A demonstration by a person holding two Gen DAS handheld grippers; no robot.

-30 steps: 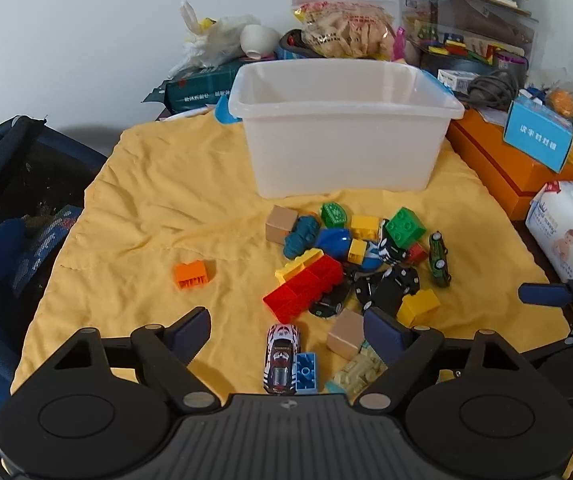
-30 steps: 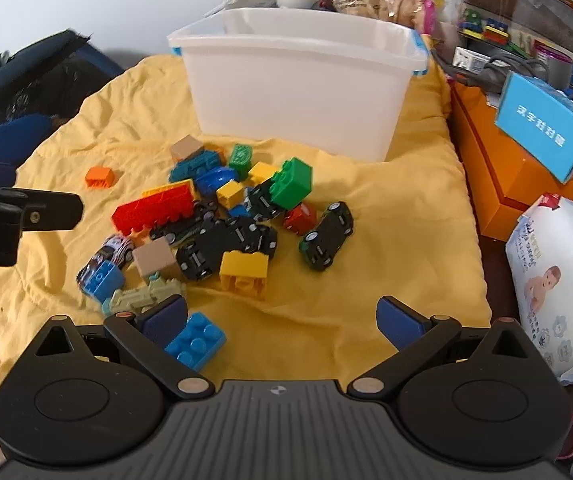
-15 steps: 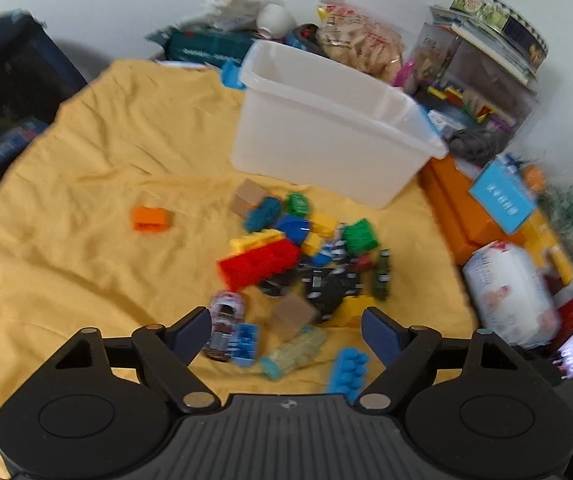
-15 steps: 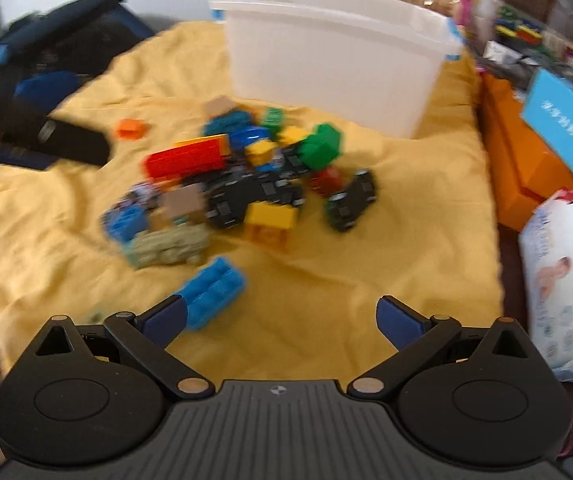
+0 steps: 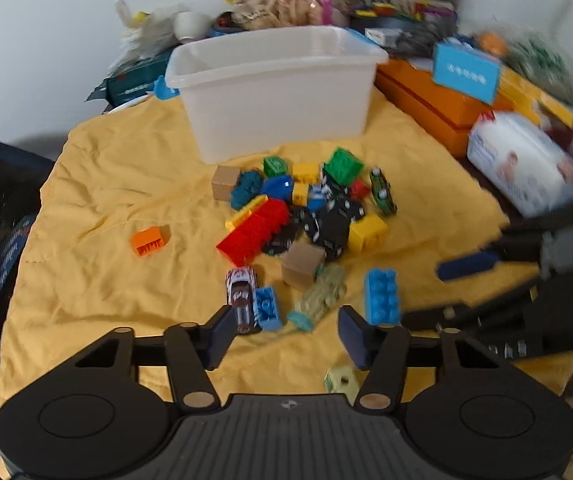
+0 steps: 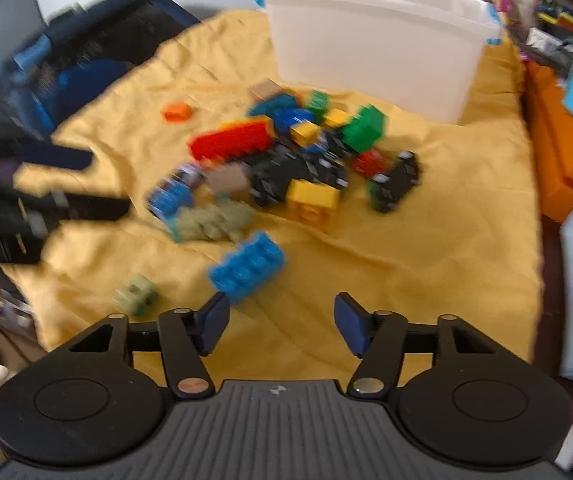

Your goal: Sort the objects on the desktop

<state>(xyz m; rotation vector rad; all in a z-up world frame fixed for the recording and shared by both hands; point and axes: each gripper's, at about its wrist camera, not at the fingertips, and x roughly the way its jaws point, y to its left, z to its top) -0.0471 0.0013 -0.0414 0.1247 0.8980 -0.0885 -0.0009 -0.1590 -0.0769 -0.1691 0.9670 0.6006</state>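
A pile of toy bricks and small cars (image 5: 310,208) (image 6: 302,152) lies on a yellow cloth (image 5: 126,184) in front of an empty white bin (image 5: 278,92) (image 6: 374,40). My left gripper (image 5: 286,332) (image 6: 82,182) hovers over the pile's near edge with its jaws closing and nothing between them. A red-and-white car (image 5: 240,292) and a small blue brick (image 5: 266,308) lie just ahead of it. My right gripper (image 6: 284,326) (image 5: 446,292) is open and empty, and a blue brick (image 6: 248,266) (image 5: 382,296) lies just ahead of its left finger. An orange brick (image 5: 148,240) lies apart at the left.
Orange boxes (image 5: 438,112), a blue carton (image 5: 466,70) and a pack of wipes (image 5: 526,164) line the right side. A dark bag (image 6: 86,52) stands off the cloth's left edge. Bags and boxes are stacked behind the bin. A pale green block (image 6: 138,294) lies near the cloth's front edge.
Both grippers' jaws stand narrower than before. Both views have swung, and each gripper now shows larger in the other's view. The toys lie as they did.
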